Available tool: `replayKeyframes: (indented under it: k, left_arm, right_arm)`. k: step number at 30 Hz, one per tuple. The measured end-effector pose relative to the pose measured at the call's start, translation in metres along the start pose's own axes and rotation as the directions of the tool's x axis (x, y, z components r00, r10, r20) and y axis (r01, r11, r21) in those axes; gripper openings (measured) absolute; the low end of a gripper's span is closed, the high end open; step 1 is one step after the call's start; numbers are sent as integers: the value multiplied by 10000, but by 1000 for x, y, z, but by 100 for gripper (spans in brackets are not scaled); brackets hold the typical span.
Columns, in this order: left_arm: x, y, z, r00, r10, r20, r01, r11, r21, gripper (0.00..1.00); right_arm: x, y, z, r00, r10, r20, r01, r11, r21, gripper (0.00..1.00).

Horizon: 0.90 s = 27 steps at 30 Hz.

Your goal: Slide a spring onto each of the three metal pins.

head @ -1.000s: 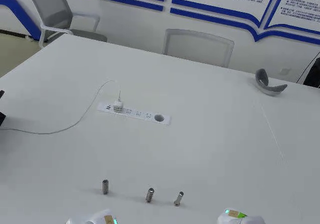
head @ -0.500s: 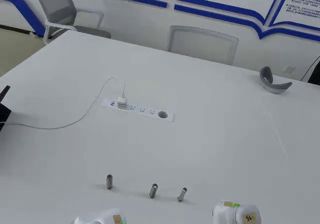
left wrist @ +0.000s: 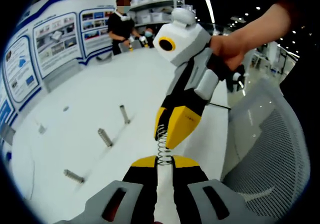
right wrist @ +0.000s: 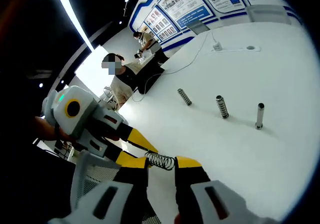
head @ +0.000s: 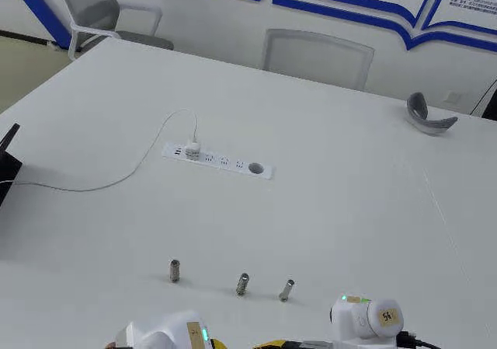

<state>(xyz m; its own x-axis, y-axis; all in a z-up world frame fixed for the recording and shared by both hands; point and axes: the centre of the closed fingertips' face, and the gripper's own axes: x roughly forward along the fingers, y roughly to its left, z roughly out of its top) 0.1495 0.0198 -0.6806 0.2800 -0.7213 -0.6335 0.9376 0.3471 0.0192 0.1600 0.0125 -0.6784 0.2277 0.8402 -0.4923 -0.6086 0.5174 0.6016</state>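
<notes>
Pinching the lower end of the spring [left wrist: 161, 143], the left gripper [left wrist: 161, 163] has its yellow-tipped jaws drawn close together on the wire, as its own view records. The spring is held in the air, well apart from the bare pin [head: 286, 290] and on the person's side of it.

The right gripper [right wrist: 160, 163] meets the spring from the opposite end. Its jaws stand apart, and the spring lies crosswise in the gap with one end at each tip. Whether those tips press on it cannot be told. A hand [left wrist: 227, 49] grasps this gripper's white body.

The bare pin stands upright on the white table [head: 349, 209], at the right end of a short row in the head view. Just beside the bare pin, to its left, stands the second pin [head: 243, 284], which wears a coil [right wrist: 221, 108] over its shaft. Farther left of the bare pin is the third pin [head: 175, 270], likewise fitted.

Beyond the bare pin, toward the table's middle, lies a white power strip [head: 217, 161]. It carries a plug [head: 192, 150], and a thin cable [head: 116, 184] trails off to the left. Far beyond the bare pin and to its right, a grey curved object [head: 427, 116] rests near the table's far edge. A grey chair [head: 317, 57] stands behind that edge.
</notes>
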Motion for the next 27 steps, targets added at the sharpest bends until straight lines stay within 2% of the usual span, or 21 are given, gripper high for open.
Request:
replayKeyframes:
  k: [13, 23, 27]
  left_arm:
    - [2, 1, 4, 10000, -58, -55, 60, 9995, 308, 9]
    - [7, 1, 12, 9999, -87, 105, 83, 9992, 379, 9]
    - [9, -1, 18, 9996, -159, 235, 148, 9988, 473, 9]
  right_arm:
    - [-9, 6, 5, 9996, 155, -233, -159, 9997, -175, 18]
    - [-15, 13, 14, 9975, 252, -657, -315, 9949, -956, 17]
    - [-12, 11, 7, 9894, 143, -1447, -383, 9856, -1646, 17]
